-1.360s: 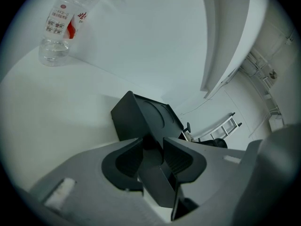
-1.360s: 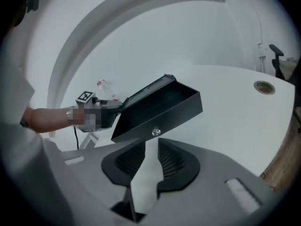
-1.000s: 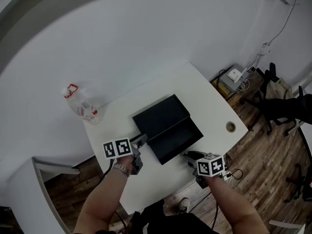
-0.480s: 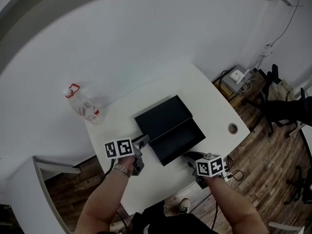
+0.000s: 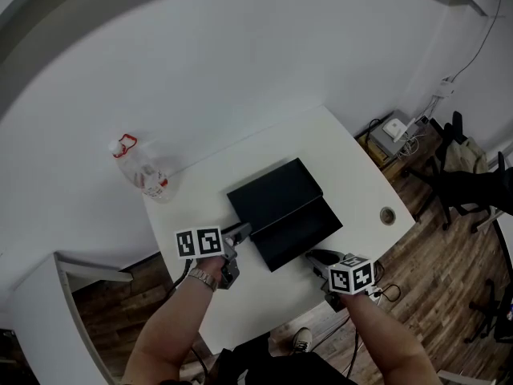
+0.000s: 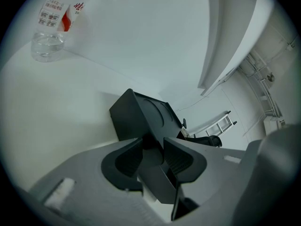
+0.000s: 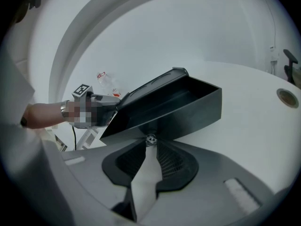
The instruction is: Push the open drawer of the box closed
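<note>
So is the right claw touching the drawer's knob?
Touching. Right gripper view shows the right claw pinching the small knob on the drawer front.

Bottle (image 6: 49, 29), neck beyond upper edge

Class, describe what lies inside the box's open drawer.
The drawer shows only a bare dark floor and walls. Its rear part, under the top of the box, is hidden.
</note>
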{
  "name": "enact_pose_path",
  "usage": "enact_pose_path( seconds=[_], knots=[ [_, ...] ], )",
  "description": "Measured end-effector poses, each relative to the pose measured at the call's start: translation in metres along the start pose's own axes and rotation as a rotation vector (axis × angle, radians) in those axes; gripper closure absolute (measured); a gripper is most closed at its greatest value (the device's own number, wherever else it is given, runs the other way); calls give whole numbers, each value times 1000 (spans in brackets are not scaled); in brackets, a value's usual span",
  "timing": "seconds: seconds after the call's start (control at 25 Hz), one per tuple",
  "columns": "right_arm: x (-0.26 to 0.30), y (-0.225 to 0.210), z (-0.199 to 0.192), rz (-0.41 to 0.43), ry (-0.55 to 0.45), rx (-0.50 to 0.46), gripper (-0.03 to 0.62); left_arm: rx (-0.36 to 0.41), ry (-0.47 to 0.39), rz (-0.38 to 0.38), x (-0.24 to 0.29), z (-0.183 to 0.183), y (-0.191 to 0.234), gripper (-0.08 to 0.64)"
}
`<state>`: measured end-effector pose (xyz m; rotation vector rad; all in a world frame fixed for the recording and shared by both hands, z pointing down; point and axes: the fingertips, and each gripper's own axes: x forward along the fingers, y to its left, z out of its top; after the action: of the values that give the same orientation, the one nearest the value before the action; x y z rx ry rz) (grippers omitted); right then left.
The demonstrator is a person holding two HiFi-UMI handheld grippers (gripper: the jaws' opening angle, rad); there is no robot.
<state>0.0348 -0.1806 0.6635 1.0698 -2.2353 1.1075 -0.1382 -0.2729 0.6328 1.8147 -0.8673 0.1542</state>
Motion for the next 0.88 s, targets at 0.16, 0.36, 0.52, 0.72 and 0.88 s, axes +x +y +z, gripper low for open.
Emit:
enact_pose_path(
  seconds=[0.16, 0.36, 0.52, 0.72, 0.88],
  knots=[
    [8, 3, 5, 4, 10, -11, 518, -1, 8, -7, 0, -1, 0, 411],
    [24, 4, 21, -4, 5, 1, 517, -3, 9, -10, 0, -1, -1, 411],
    [37, 3, 34, -1, -2, 9, 517, -6, 2, -15, -1, -2, 0, 411],
    [50, 2, 50, -4, -4, 9, 518, -3, 3, -21, -1, -2, -1, 410],
    [59, 1, 61, -4, -3, 12, 518, 1, 6, -24, 0, -2, -2, 410]
  ],
)
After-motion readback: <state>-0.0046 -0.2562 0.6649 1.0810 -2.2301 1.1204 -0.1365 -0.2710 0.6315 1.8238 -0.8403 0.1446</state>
